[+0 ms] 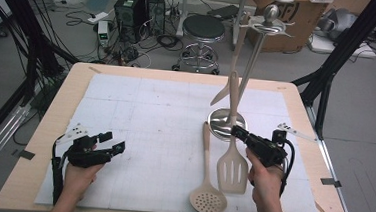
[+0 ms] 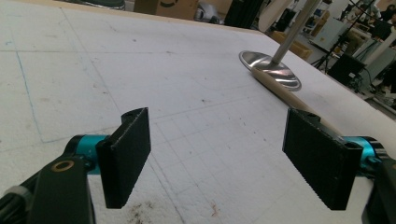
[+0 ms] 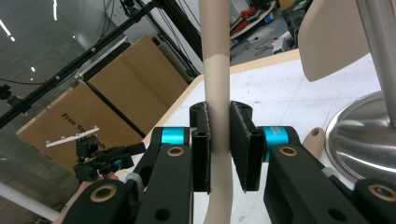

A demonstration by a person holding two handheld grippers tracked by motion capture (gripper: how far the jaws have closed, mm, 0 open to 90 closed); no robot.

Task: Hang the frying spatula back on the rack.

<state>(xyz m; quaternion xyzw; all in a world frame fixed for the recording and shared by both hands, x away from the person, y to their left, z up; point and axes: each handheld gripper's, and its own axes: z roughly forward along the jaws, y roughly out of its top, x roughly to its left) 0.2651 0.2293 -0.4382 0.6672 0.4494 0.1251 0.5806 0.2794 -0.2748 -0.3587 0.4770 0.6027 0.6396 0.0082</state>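
white table mat [image 1: 140, 112], slotted spatula [image 1: 232, 167] between fingers, skimmer [image 1: 208, 197] just beside

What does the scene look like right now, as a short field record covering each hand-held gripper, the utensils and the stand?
right hand-held gripper: shut on slotted turner handle
slotted turner: blade low over the mat, handle rising toward the stand
left hand-held gripper: open, nothing between the jaws, low over the mat
skimmer spoon: flat on the mat, left of the turner
utensil stand: upright, one spatula hanging on it
mat: white, covers the table
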